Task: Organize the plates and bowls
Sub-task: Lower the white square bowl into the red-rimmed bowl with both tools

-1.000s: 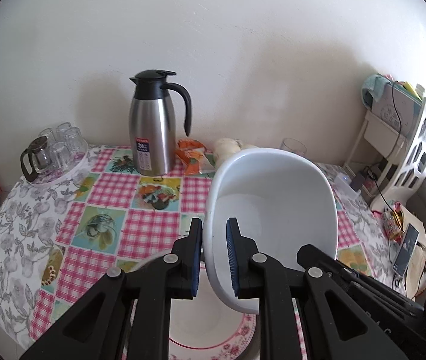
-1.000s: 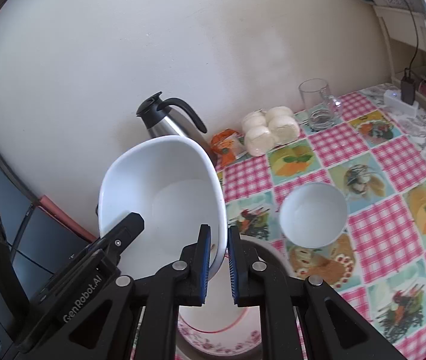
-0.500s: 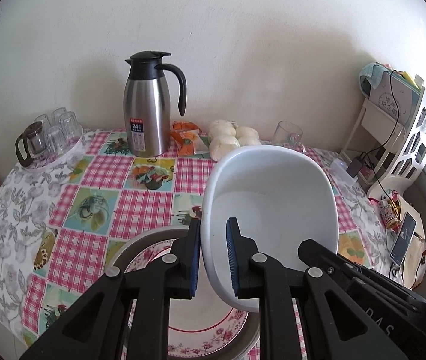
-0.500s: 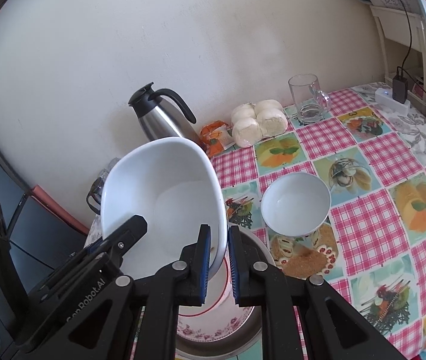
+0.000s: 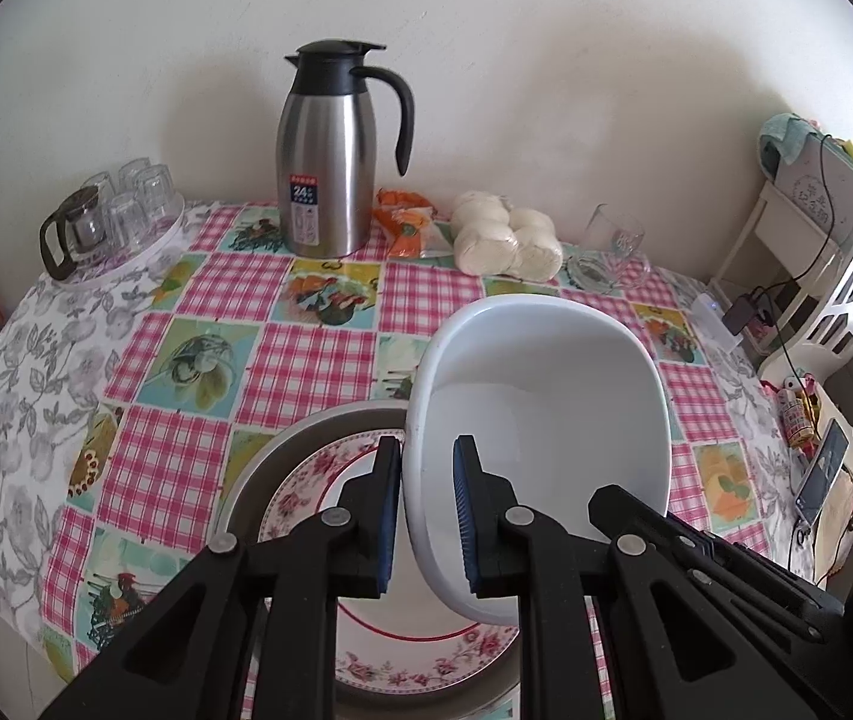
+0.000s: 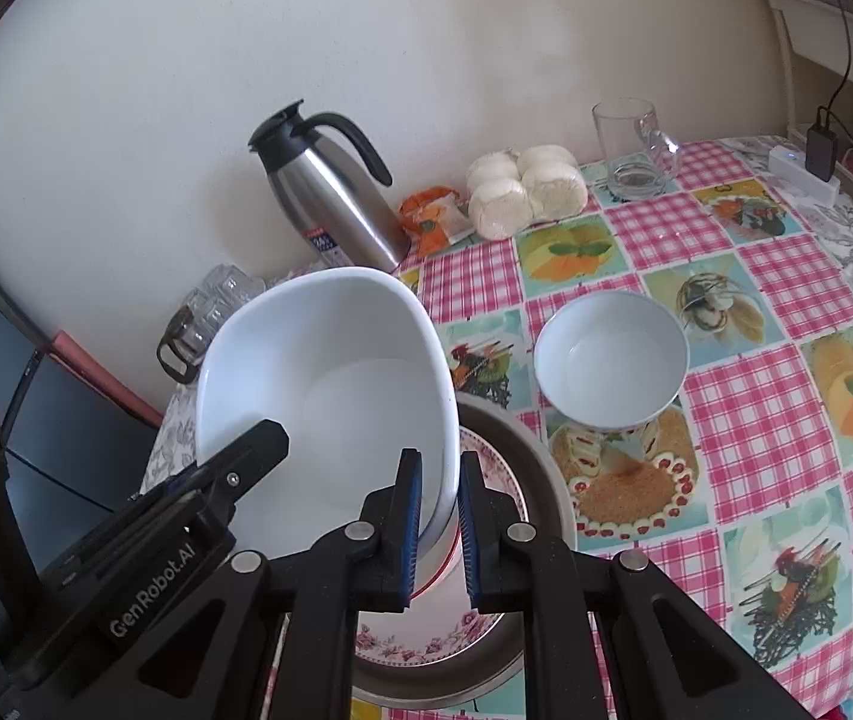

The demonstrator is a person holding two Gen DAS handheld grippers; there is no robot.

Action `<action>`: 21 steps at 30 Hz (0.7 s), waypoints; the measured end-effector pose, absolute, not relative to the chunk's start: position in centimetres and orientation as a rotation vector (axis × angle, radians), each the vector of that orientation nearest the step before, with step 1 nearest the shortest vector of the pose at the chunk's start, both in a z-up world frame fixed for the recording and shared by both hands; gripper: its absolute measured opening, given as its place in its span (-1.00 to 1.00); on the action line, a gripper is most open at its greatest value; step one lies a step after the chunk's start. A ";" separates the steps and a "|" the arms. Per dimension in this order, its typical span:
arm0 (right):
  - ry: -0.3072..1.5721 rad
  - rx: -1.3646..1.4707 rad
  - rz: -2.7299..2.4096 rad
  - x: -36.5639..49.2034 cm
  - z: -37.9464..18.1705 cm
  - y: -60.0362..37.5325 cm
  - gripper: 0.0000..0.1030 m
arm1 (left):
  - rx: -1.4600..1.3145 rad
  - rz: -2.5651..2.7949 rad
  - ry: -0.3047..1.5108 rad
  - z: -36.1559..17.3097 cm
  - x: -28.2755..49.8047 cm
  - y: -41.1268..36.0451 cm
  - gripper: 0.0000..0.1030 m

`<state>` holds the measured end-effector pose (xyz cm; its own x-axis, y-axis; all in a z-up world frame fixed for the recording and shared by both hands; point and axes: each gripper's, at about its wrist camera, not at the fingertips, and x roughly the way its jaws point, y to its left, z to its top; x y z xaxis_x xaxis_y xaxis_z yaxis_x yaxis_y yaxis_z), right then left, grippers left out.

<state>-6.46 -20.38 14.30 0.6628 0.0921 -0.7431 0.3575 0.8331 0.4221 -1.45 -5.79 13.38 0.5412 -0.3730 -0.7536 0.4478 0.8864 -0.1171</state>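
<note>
A: Gripping the large white oval basin (image 5: pixel 540 408) by opposite rims, both tools are carrying it above the floral-rimmed white plate (image 5: pixel 306 474), which is sitting in a wider grey dish (image 6: pixel 552 468).

B: How are the jaws standing?

A: The left gripper (image 5: pixel 426 516) is nearly closed, its blue pads pinching the basin's wall. The right gripper (image 6: pixel 439 525) is doing the same on the other rim.

B: And the basin itself?

A: It is tilting, its far rim raised, clear of the pink checked tablecloth (image 5: pixel 234 288).

B: Anything else lying near?

A: A small white bowl (image 6: pixel 611 359) is sitting just beside the grey dish. A steel jug with a black handle (image 5: pixel 330 150) is standing by the wall, with pale buns (image 5: pixel 507 237) and a glass mug (image 6: pixel 633 147) further along.
</note>
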 end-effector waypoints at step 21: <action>0.960 0.566 -0.140 -4.9 11.9 -18.1 -0.70 | 0.072 -0.444 0.990 11.0 0.1 -4.2 -0.59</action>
